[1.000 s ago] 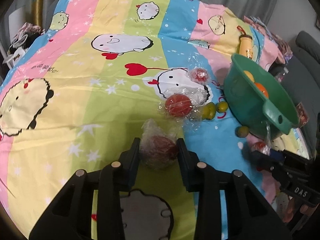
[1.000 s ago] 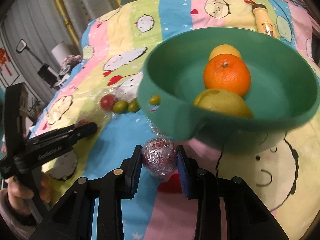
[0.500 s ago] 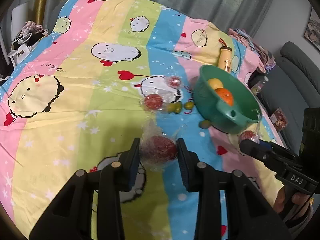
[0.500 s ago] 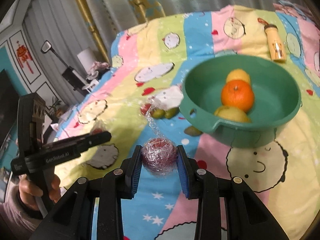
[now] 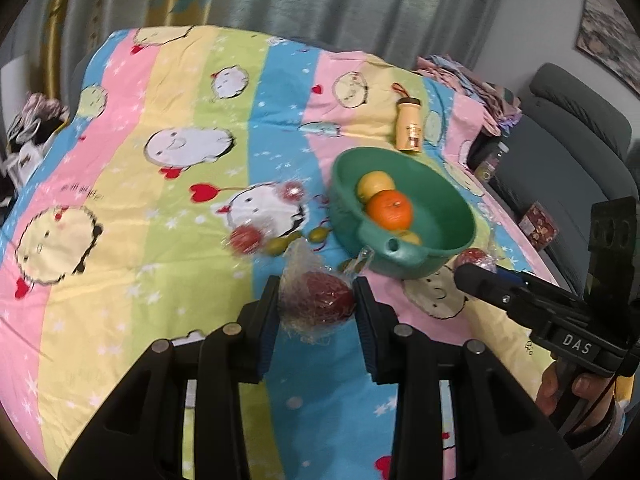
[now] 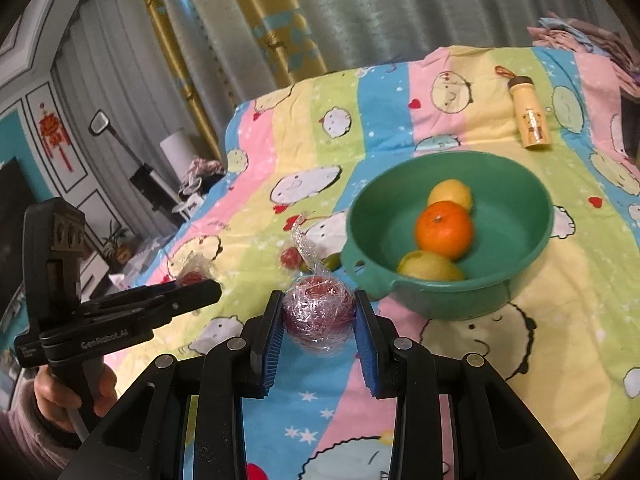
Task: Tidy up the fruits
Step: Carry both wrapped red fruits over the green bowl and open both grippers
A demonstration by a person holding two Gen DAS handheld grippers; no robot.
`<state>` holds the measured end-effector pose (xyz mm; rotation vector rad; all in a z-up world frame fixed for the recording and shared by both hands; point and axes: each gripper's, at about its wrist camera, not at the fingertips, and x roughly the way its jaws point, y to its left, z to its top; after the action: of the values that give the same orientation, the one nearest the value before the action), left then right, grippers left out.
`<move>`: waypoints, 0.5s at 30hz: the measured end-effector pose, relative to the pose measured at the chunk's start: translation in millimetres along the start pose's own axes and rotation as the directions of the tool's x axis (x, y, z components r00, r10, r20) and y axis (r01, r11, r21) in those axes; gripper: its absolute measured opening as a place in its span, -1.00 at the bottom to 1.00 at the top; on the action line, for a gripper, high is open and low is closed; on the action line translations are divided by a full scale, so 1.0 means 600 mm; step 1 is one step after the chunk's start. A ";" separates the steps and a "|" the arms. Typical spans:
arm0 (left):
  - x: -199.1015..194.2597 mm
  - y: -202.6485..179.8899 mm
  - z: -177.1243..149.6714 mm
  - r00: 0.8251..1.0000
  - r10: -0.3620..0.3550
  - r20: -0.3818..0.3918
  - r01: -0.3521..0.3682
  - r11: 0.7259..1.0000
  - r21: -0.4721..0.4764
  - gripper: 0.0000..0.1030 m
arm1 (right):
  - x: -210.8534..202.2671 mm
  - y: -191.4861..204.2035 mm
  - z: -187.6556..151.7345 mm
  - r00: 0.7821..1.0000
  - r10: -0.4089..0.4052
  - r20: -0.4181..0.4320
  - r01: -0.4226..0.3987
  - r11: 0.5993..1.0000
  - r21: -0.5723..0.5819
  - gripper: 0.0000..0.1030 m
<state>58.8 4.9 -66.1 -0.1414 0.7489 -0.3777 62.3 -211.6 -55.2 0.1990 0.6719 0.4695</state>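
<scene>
Both grippers clamped on wrapped red fruit, above the bedspread.

Left gripper (image 5: 316, 300) grips a plastic-wrapped red fruit (image 5: 322, 298). More wrapped fruit (image 5: 246, 239) and small green ones (image 5: 278, 245) lie on the bedspread (image 5: 120, 184). Green bowl (image 6: 516, 184) holds an orange (image 6: 443, 230) and two yellow fruits. Right gripper (image 6: 319, 312) pinches another wrapped fruit (image 6: 319, 308) near the bowl's rim.

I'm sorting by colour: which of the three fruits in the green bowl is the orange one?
The middle fruit in the green bowl: bright orange with a stem dimple. The fruits on either side of it, and, are yellow.
</scene>
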 end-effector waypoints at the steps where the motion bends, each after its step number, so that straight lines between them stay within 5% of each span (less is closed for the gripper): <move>1: 0.002 -0.010 0.005 1.000 -0.004 0.001 0.004 1.000 0.013 -0.31 | -0.003 -0.005 0.002 1.000 -0.003 0.008 0.003 1.000 0.004 -0.32; 15: 0.064 -0.102 0.067 0.999 -0.038 0.012 0.036 0.986 0.162 -0.31 | -0.020 -0.071 0.034 0.995 -0.046 0.091 0.041 0.998 0.051 -0.32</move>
<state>95.0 -66.7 -45.6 -0.0054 0.6983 -0.4708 82.3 -255.1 -46.7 0.2507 0.5969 0.3998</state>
